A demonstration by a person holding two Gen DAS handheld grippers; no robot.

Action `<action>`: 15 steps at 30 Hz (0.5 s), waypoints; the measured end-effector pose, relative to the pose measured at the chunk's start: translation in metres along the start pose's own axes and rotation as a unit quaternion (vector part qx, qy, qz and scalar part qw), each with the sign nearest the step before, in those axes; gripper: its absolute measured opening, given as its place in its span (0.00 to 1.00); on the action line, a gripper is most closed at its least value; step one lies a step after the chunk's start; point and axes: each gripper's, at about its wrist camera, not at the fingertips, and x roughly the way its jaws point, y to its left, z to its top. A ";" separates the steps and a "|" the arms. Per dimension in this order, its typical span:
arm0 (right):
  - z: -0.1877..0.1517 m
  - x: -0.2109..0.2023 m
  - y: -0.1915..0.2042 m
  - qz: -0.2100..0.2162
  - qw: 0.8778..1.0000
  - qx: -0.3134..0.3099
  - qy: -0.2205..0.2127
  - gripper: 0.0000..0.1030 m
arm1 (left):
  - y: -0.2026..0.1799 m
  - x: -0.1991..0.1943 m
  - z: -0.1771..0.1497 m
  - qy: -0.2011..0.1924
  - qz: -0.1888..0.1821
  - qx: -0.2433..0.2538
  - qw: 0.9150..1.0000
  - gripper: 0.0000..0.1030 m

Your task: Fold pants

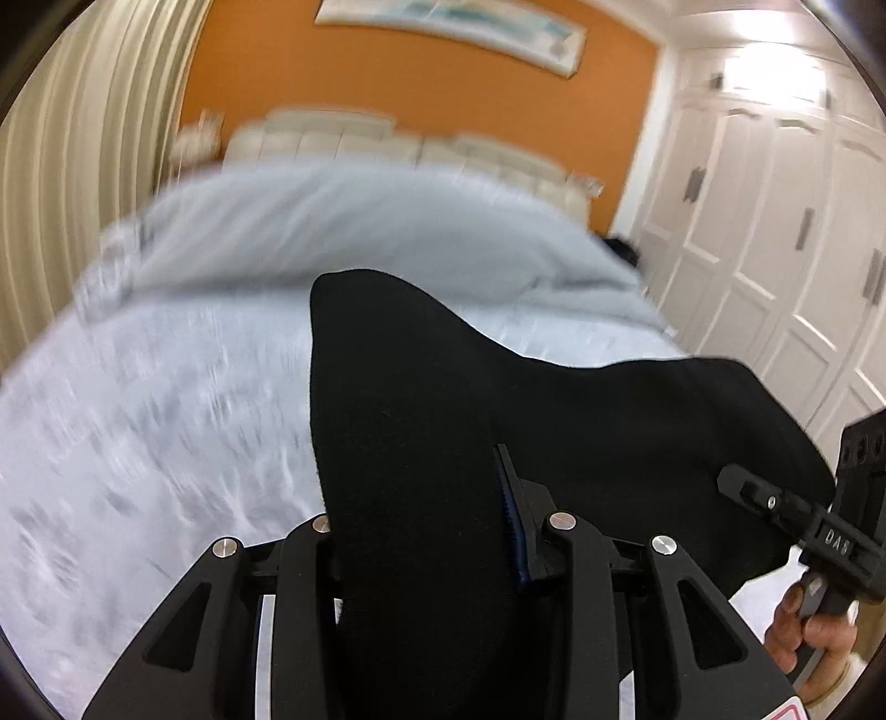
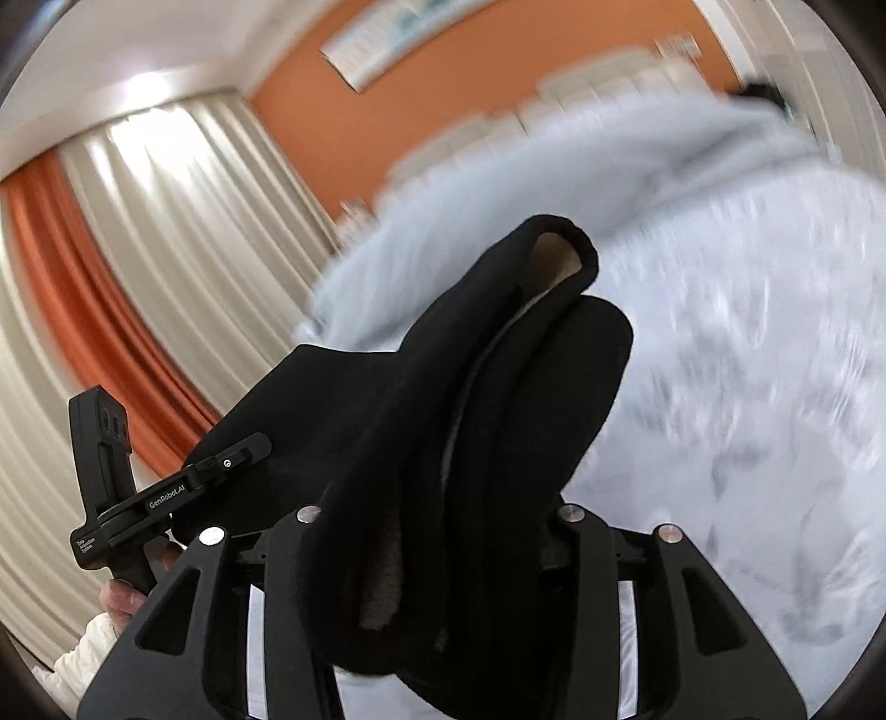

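- Above the near edge of the pale grey bed (image 1: 166,421), I hold the black fleece pants (image 1: 421,421) aloft.
- Left gripper (image 1: 426,531) and right gripper (image 2: 437,531): jaws clamped on fabric.
- Keep both edges level, lower evenly.

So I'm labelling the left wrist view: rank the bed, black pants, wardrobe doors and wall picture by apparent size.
1. bed
2. black pants, inflated by nearness to the camera
3. wardrobe doors
4. wall picture, smallest and cut off at the top
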 end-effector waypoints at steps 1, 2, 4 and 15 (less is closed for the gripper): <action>-0.008 0.019 -0.016 -0.020 0.999 0.008 0.031 0.45 | 0.010 0.026 -0.012 0.023 0.005 -0.007 1.000 0.35; -0.017 0.032 -0.030 -0.038 0.997 0.014 0.062 0.45 | 0.020 0.046 -0.023 0.044 0.010 -0.014 0.999 0.38; -0.035 0.033 -0.063 -0.031 0.995 0.056 0.070 0.61 | 0.052 0.097 -0.061 0.126 0.040 -0.038 0.990 0.41; -0.019 0.013 0.027 -0.149 0.982 -0.113 0.038 0.30 | 0.041 0.012 -0.028 0.006 0.101 -0.027 0.994 0.79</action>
